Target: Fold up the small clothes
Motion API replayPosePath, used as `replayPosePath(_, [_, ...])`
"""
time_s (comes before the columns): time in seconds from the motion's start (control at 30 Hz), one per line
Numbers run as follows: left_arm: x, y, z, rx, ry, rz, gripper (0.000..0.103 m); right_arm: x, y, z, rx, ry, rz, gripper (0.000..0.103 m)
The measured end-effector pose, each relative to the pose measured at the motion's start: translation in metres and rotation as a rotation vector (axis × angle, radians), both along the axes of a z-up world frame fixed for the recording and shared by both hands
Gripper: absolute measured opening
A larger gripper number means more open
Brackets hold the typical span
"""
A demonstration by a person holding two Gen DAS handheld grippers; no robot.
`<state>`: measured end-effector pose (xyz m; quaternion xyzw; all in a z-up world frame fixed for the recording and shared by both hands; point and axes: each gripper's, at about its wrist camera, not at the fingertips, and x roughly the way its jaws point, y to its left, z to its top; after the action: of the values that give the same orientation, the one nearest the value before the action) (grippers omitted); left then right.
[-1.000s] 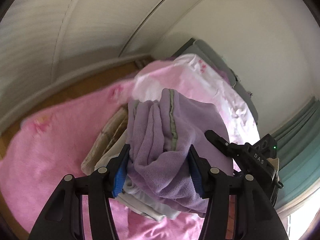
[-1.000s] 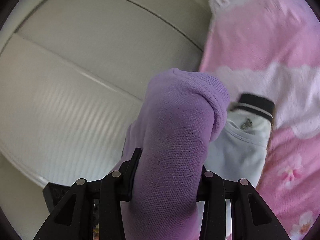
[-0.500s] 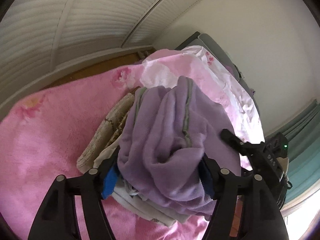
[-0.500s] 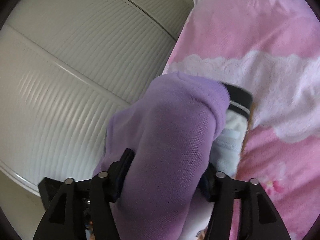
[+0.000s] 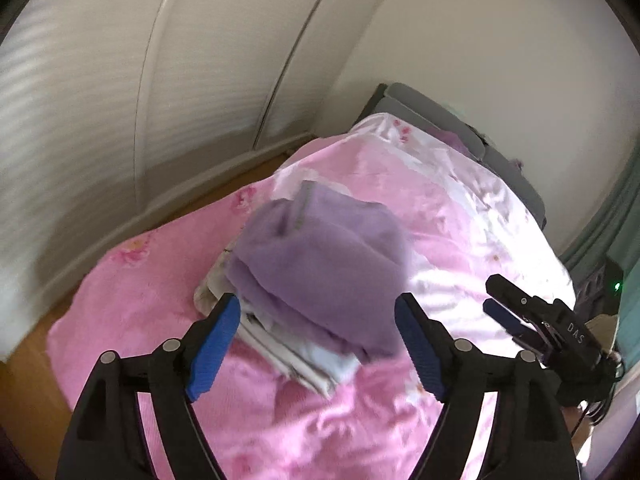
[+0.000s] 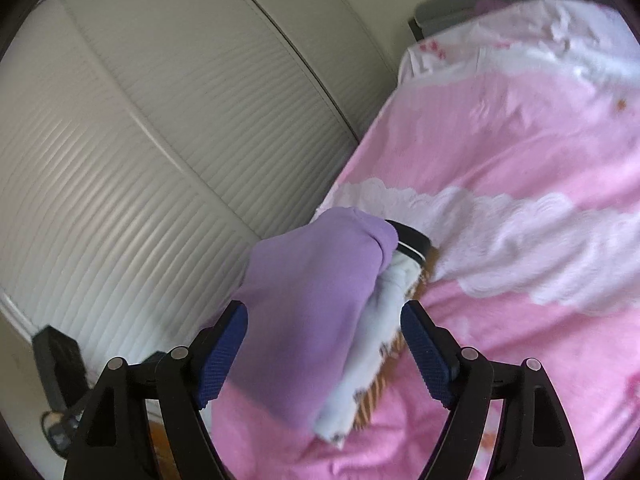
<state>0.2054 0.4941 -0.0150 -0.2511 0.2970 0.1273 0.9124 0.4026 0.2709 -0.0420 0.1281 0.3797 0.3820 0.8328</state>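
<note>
The left tongs (image 5: 316, 340), clamped on the purple garment (image 5: 320, 264) half a second ago, now stand wide open with nothing between the blue pads — the folded piece has been let go. It lies on top of the stack of folded clothes (image 5: 288, 344) on the pink bed (image 5: 132, 300). The right tongs (image 6: 324, 354) have opened too and hold nothing — the purple garment (image 6: 308, 312) rests free. This fold looks finished; another garment likely comes next.
</note>
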Motion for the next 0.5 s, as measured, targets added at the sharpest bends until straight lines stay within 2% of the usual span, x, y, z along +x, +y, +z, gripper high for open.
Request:
replayPosePath(0.17, [-0.043,-0.086,0.024,0.116,-0.034,-0.051,0.087,-0.056,-0.060,0.023,-0.070,-0.126,-0.036,0.080])
replayPosePath(0.5, [-0.103,-0.251,0.033,0.167,-0.038,-0.221,0.087,-0.186,-0.246,0.059,-0.199,-0.353,-0.219,0.080])
